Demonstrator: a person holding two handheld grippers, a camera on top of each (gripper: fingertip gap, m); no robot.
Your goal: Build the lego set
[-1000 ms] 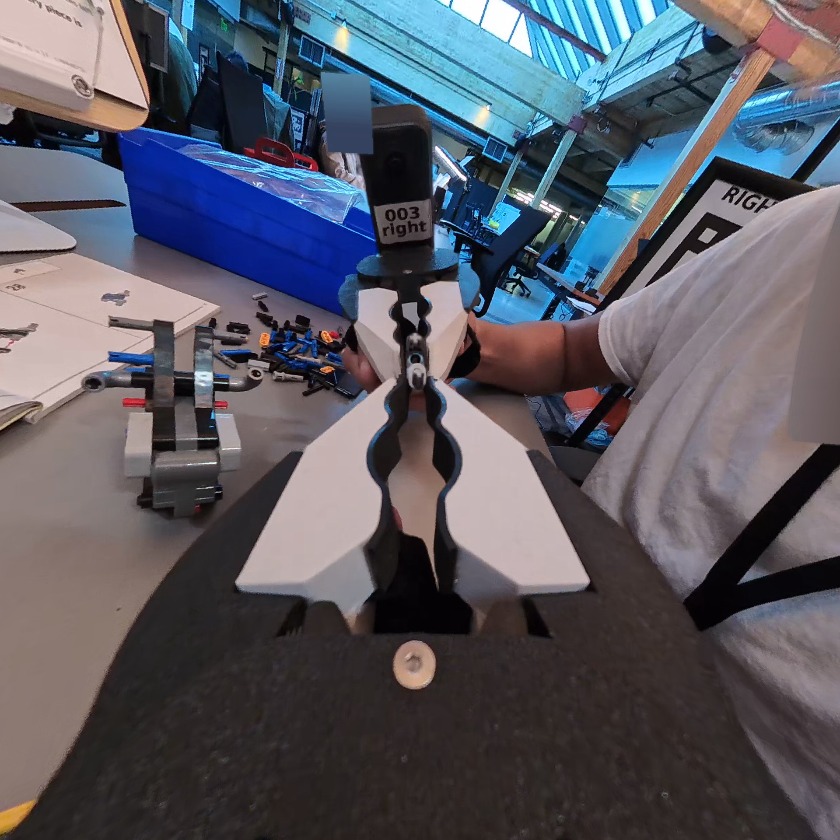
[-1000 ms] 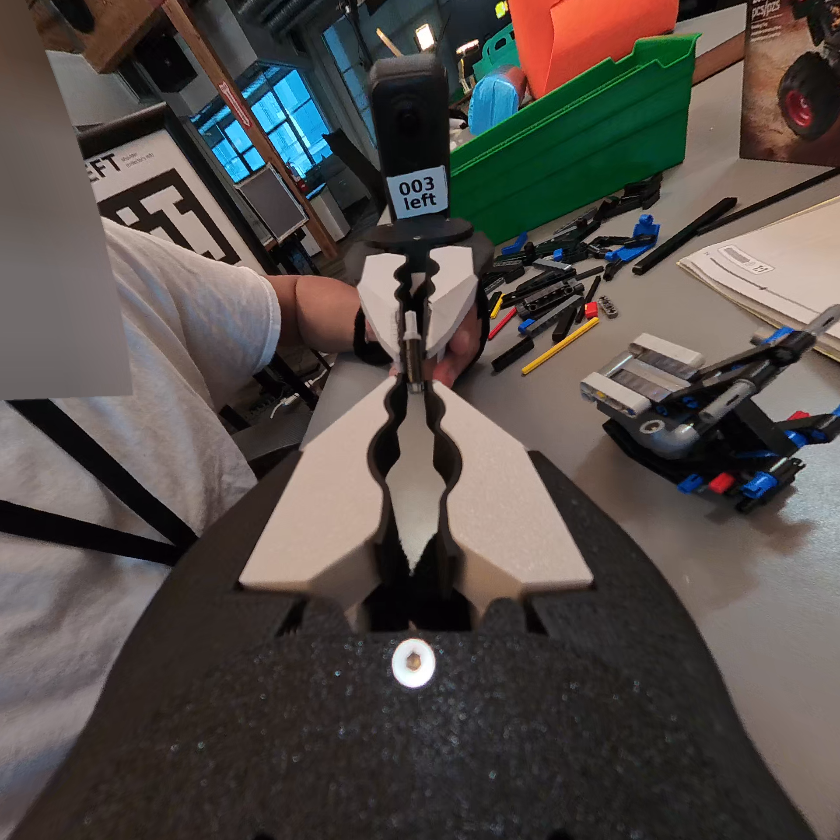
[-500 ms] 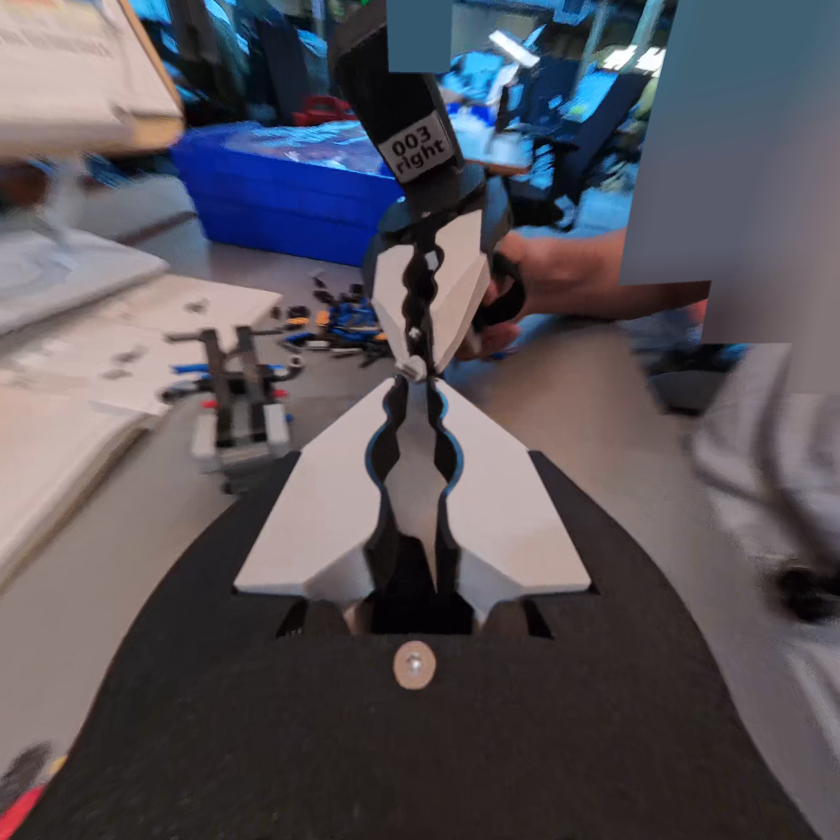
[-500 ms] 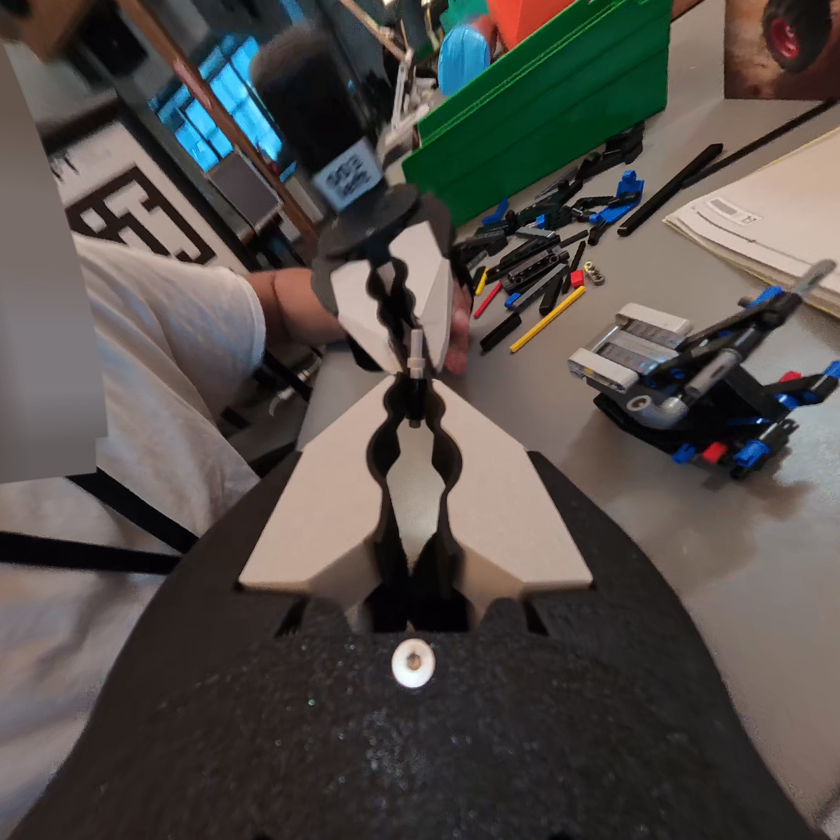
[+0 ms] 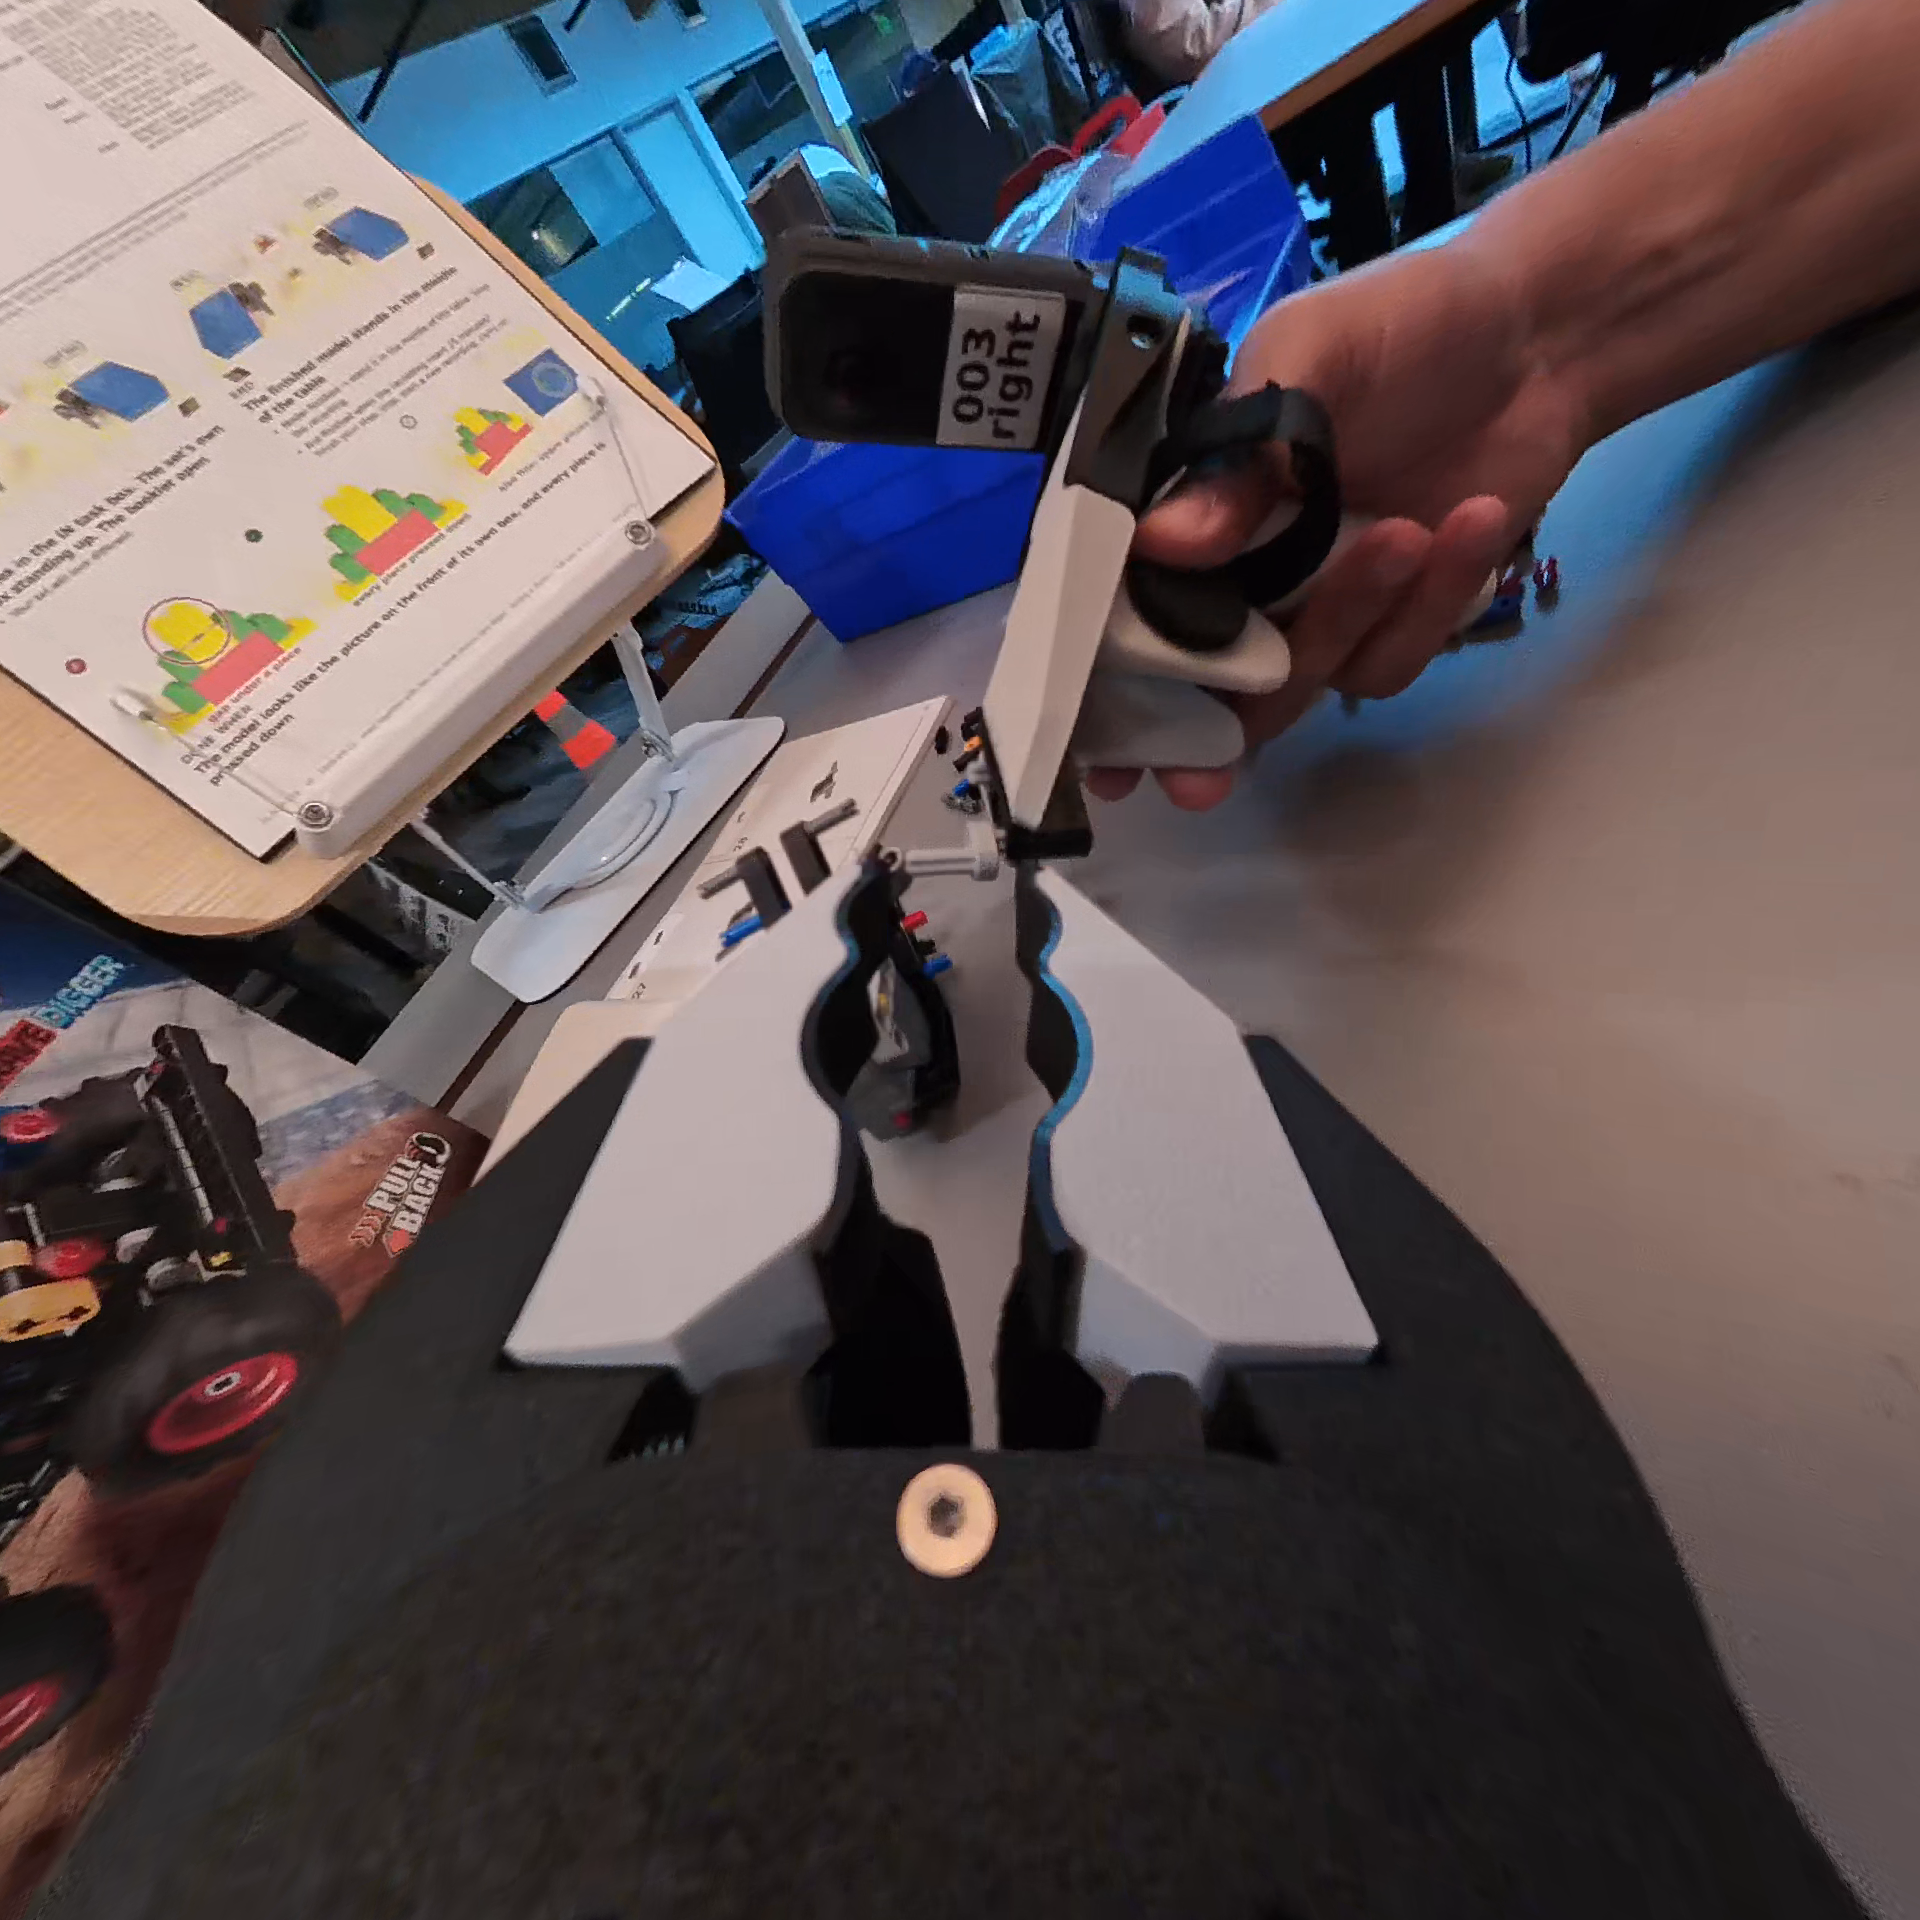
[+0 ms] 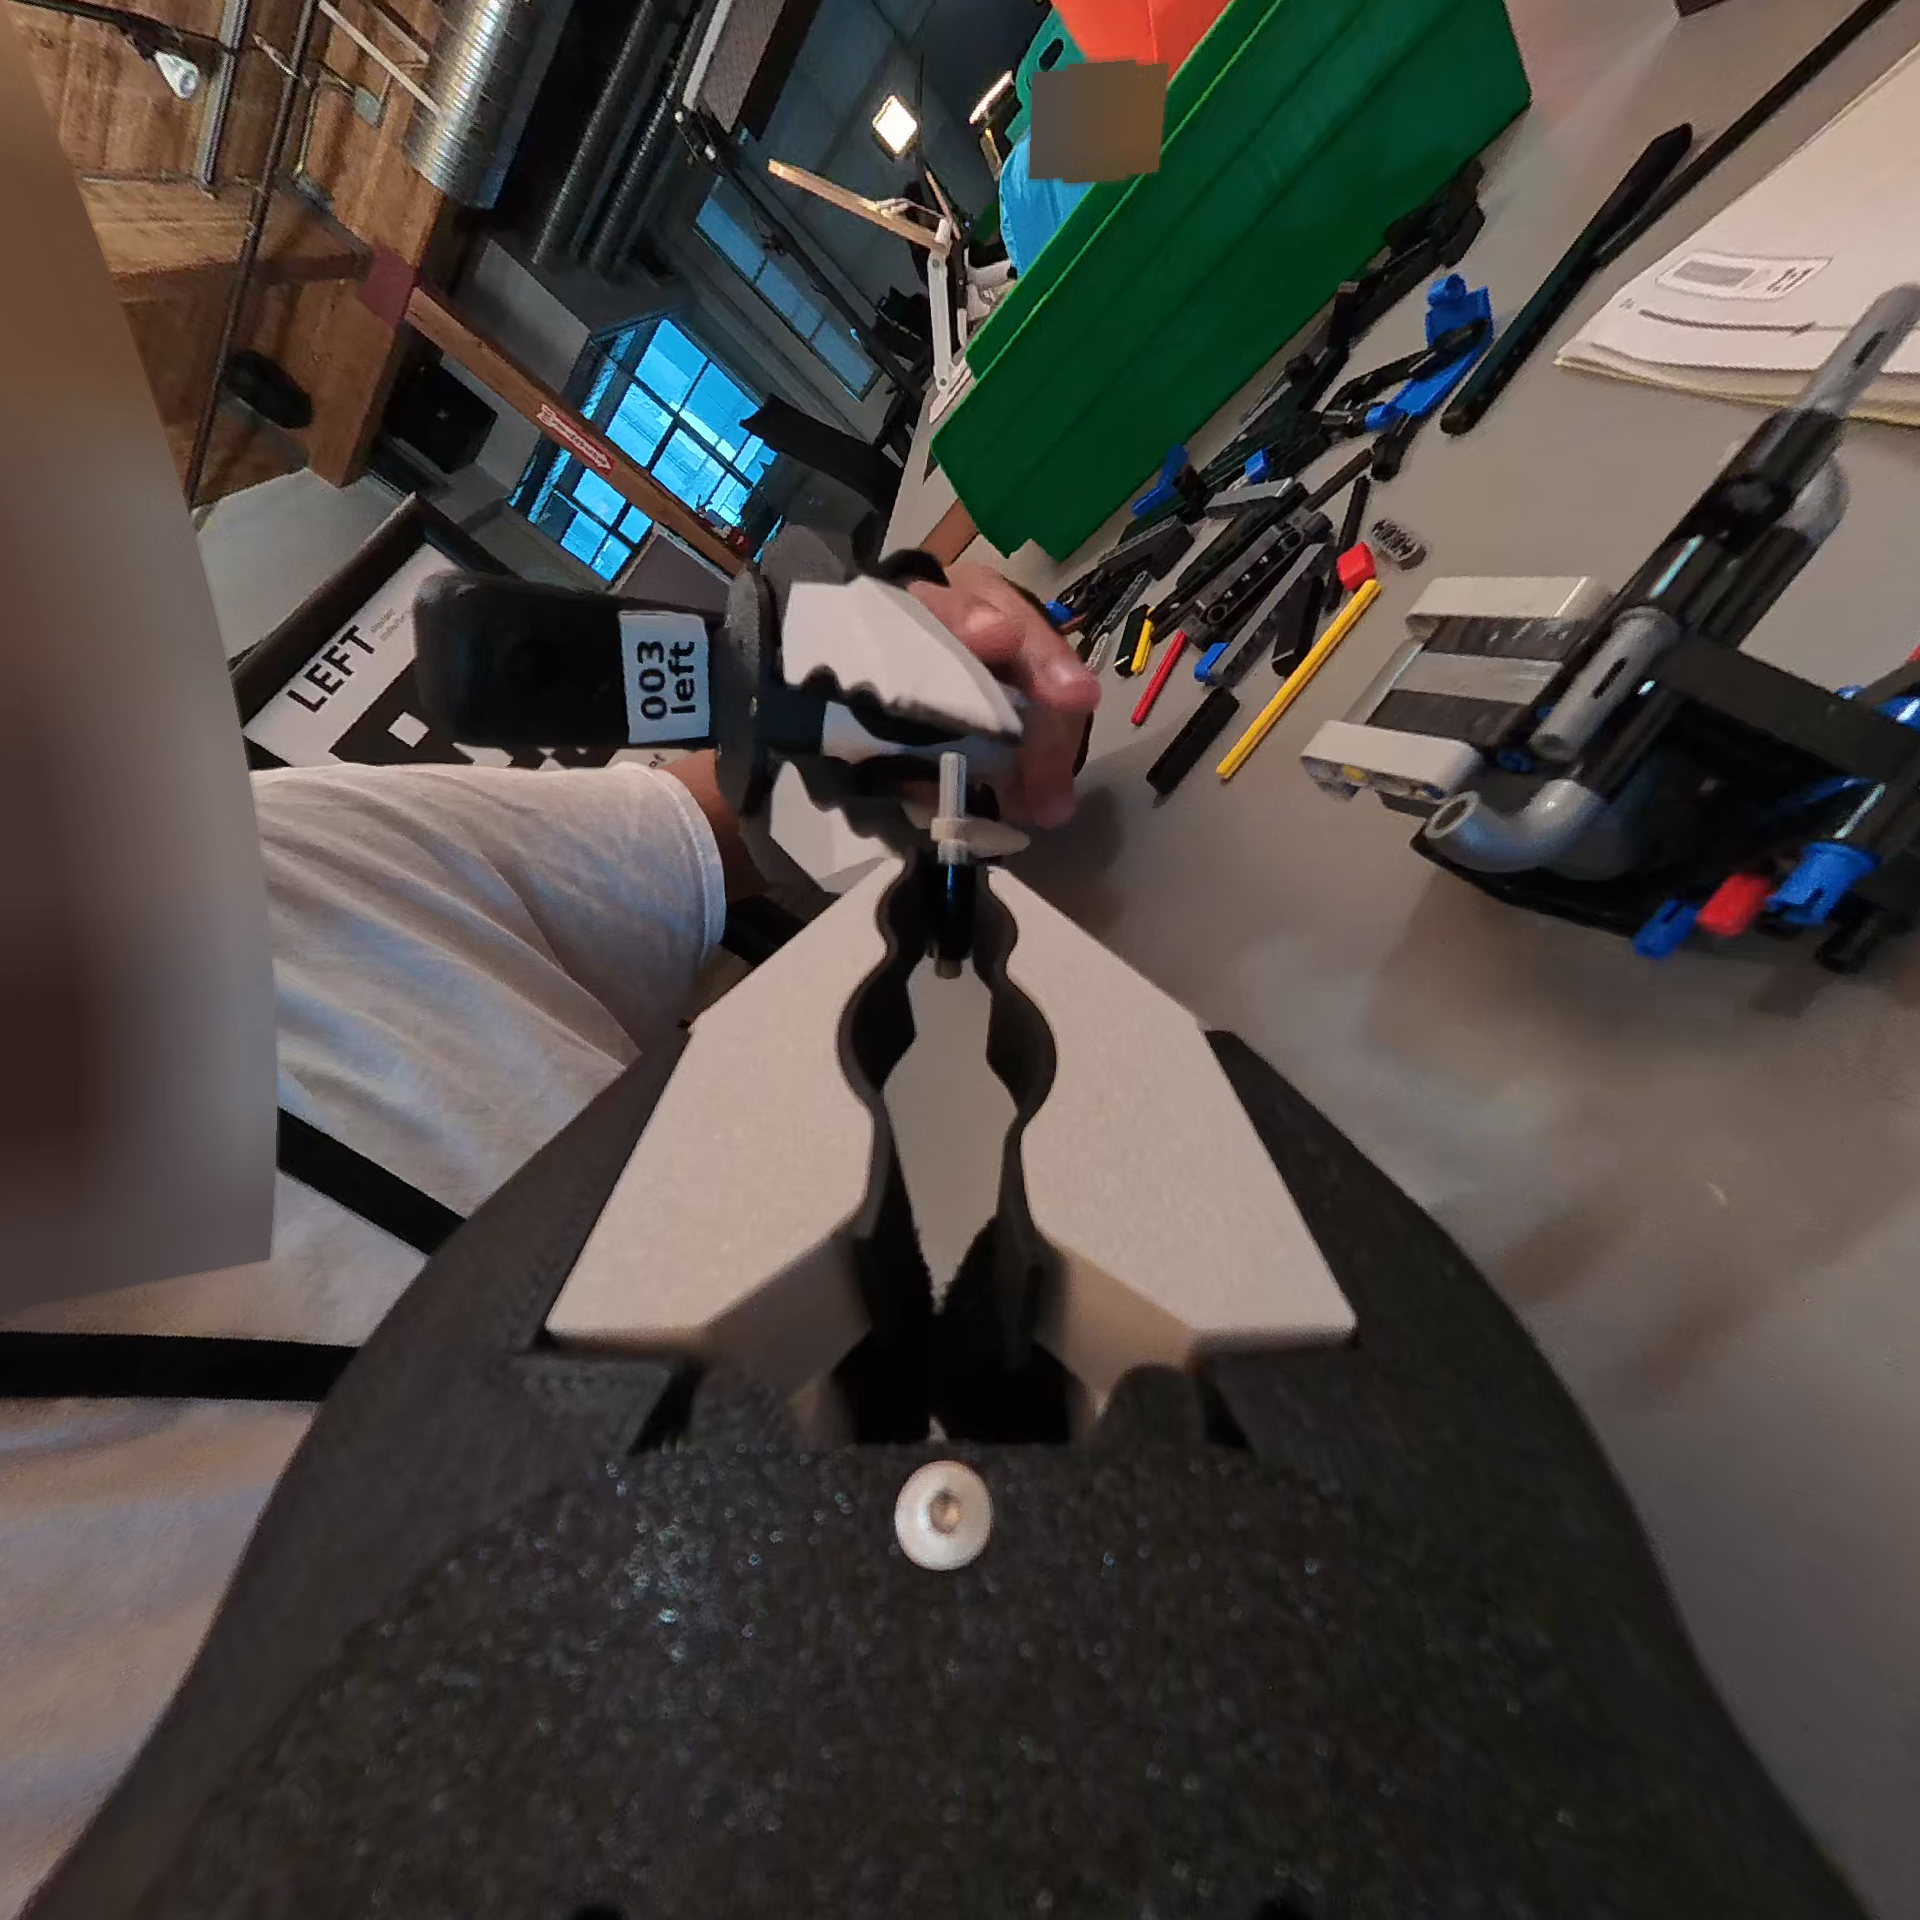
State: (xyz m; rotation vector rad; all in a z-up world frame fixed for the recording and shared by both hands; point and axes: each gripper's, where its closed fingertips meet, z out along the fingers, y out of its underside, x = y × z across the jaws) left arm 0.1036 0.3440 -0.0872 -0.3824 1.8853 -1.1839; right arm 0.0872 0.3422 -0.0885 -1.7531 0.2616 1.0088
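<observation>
My left gripper (image 5: 951, 894) is open and empty. My right gripper (image 6: 948, 883) is shut on a small black piece with a light grey axle (image 6: 951, 826) sticking out of its tips. In the left wrist view the right gripper (image 5: 1029, 831) comes in sideways from the upper right, and the axle (image 5: 940, 860) points left just beyond my left fingertips. The part-built Lego model (image 5: 899, 1039) shows through the left jaws on the grey table. It stands at the right in the right wrist view (image 6: 1621, 748). The left gripper (image 6: 1013, 727) lies sideways just behind the axle.
An instruction sheet on a wooden stand (image 5: 312, 416), a blue bin (image 5: 914, 520) and the set's box (image 5: 156, 1247) are on the left. A green bin (image 6: 1247, 260), several loose pieces (image 6: 1247, 582) and an open booklet (image 6: 1766, 312) lie beyond the model. A person's white shirt (image 6: 468, 935) is close. My two grippers' fingertips are within a few centimetres of each other.
My left gripper has opened and let go of the small piece that both grippers held tip to tip. The right gripper keeps it. Both grippers have turned sideways and swung towards the model.
</observation>
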